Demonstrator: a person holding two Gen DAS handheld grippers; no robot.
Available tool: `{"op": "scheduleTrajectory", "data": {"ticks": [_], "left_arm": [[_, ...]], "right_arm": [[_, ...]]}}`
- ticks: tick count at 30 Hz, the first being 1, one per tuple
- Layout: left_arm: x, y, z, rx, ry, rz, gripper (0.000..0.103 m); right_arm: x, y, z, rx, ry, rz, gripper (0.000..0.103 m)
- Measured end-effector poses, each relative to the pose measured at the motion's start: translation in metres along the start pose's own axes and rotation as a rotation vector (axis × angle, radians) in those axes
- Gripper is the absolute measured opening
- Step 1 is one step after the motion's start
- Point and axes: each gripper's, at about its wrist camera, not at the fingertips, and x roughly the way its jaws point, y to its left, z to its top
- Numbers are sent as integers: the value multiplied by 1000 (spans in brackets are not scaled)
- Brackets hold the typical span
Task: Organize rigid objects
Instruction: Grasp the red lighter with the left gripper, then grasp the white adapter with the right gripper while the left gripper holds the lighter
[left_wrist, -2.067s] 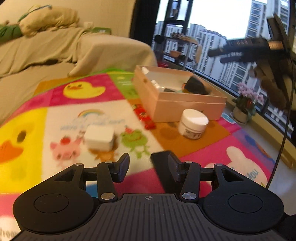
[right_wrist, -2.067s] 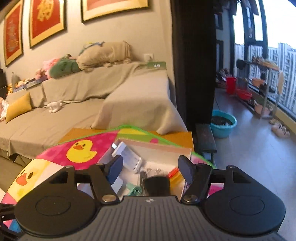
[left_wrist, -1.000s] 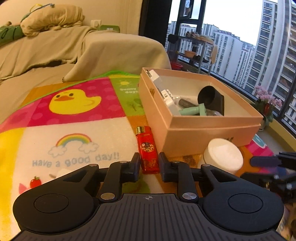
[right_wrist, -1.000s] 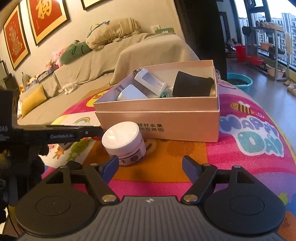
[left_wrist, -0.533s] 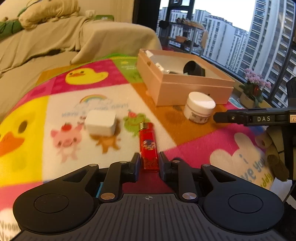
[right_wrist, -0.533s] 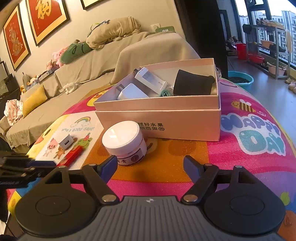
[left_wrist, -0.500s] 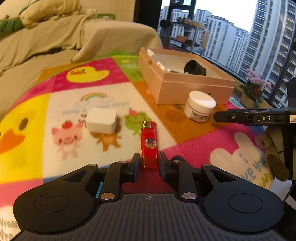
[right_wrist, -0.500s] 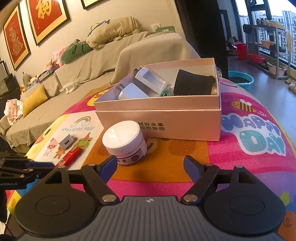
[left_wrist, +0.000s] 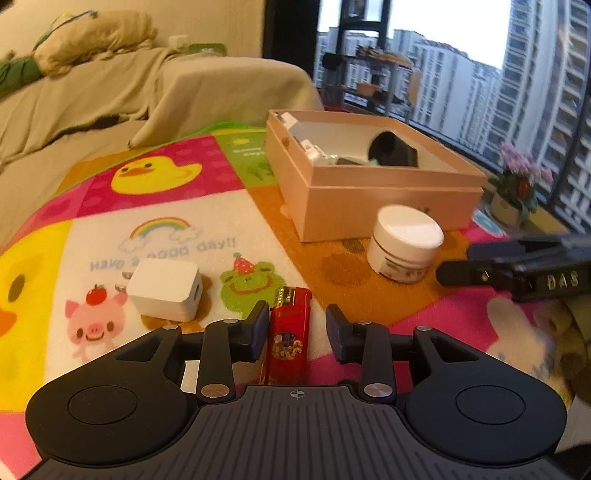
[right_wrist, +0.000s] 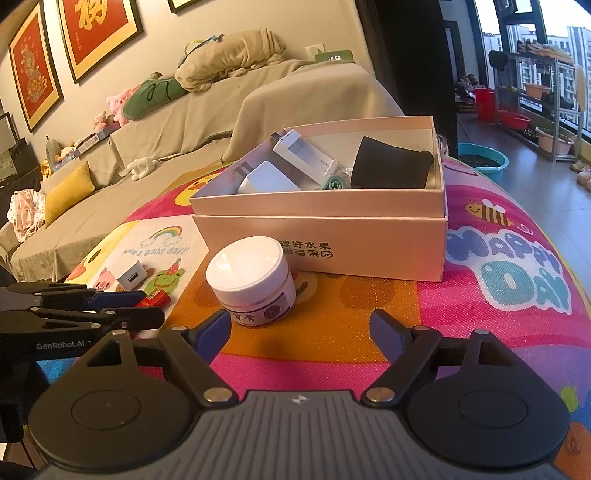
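A red lighter lies on the colourful mat between the fingers of my left gripper, which is open; the left finger is close against it, the right one apart. A white charger cube sits just left of it. A white jar stands in front of the beige box. My right gripper is open and empty, just short of the jar. The box wall encloses a white charger, a white adapter and a black object. The lighter and left gripper show at left.
A covered sofa runs behind the mat. The mat's rounded edge drops off to the floor at right. A flower pot and window lie beyond the box. The right gripper reaches in near the jar.
My left gripper has opened around the red lighter, which now rests on the mat. The right gripper has stayed near the jar, open.
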Motion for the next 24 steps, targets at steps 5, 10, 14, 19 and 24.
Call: {"op": "scheduleTrajectory", "data": {"ticks": [5,10,14,19,24], "left_arm": [[-25,21,-18,-41,8,-32,27],[-54,61,-39,-154,-9,97,26],[-66,80,-49,-231,-30,74,27],[-67,77,-52,-234,-47,82,27],[-69,82,-54,-255,-51,60,27]], "right_arm": [[-8,17,1,-80,-31,-4,83],[-8,66,10,-215,-44,97,83],[24,116,28,-340,5,147,83],[93,163,47,-362,149,214,79],[119,200,37,-497,132,171,53]]}}
